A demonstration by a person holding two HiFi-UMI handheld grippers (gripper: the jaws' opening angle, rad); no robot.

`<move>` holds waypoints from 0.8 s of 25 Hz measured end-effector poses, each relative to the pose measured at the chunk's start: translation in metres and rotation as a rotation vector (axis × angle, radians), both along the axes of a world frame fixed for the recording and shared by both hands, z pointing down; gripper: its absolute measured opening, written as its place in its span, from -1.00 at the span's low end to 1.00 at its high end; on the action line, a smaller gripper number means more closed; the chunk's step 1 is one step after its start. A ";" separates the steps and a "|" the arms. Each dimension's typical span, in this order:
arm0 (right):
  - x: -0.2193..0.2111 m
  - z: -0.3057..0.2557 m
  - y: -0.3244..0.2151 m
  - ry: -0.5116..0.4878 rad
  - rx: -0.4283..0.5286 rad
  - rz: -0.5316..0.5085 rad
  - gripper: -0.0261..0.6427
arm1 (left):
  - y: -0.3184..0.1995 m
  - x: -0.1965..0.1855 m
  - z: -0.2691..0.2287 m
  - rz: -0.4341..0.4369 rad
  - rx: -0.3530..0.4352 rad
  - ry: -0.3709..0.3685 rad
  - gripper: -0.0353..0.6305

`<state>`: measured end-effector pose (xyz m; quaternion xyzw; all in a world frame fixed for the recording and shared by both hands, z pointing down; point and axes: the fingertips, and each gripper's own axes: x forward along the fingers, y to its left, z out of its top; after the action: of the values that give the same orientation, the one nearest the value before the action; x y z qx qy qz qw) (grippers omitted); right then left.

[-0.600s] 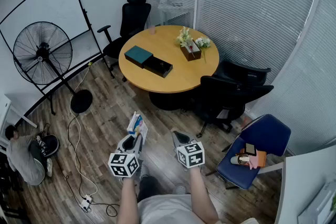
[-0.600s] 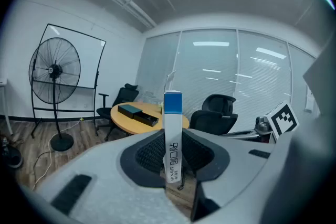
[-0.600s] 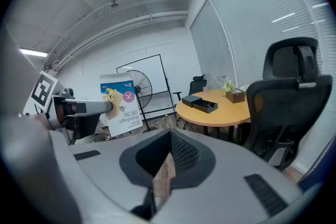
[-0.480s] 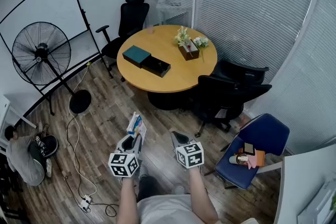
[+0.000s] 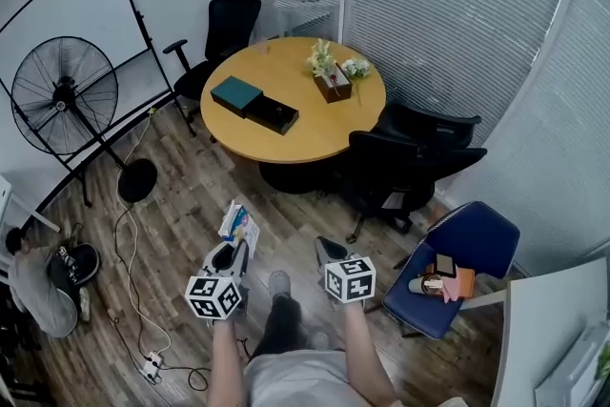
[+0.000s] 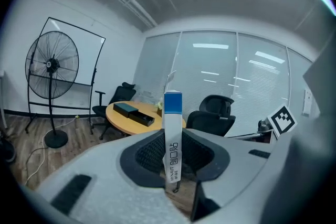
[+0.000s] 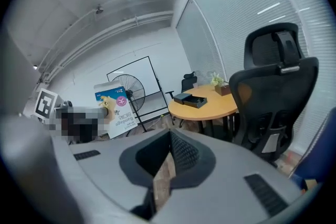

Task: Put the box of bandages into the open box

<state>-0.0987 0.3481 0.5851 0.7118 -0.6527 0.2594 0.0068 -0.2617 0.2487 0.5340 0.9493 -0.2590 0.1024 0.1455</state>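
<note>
Gripping the white-and-blue cardboard bandage box upright for carrying, left tongs face the far open black box; right tongs hang closed, empty.

The head view looks steeply down from above the person, close over the left gripper and right gripper, the round table farther ahead. Each gripper view looks forward along its own jaws; all 3 share that table and the pedestal fan.
</note>
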 end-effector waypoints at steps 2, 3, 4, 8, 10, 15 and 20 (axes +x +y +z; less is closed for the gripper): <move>0.007 -0.001 -0.005 -0.002 0.007 -0.005 -0.93 | -0.010 0.004 -0.001 -0.012 0.000 0.012 -0.62; 0.010 -0.002 -0.008 -0.005 0.009 -0.007 -0.93 | -0.015 0.006 -0.002 -0.017 0.001 0.018 -0.62; 0.014 -0.003 -0.012 -0.008 0.010 -0.010 -0.93 | -0.019 0.008 -0.003 -0.019 0.003 0.023 -0.62; 0.030 -0.004 -0.034 -0.019 0.013 -0.003 -0.93 | -0.043 0.026 -0.005 -0.005 0.008 0.029 -0.62; 0.036 -0.005 -0.051 -0.026 0.008 -0.001 -0.93 | -0.059 0.037 -0.013 0.000 0.013 0.044 -0.62; 0.043 -0.013 -0.099 -0.019 -0.005 -0.042 -0.93 | -0.100 0.062 -0.030 0.020 0.038 0.054 -0.62; 0.066 -0.020 -0.148 -0.006 -0.007 -0.048 -0.93 | -0.149 0.085 -0.035 0.046 0.048 0.063 -0.62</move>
<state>-0.0323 0.1999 0.5656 0.6950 -0.6688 0.2637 0.0138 -0.1763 0.0996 0.4989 0.9611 -0.2347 0.0697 0.1281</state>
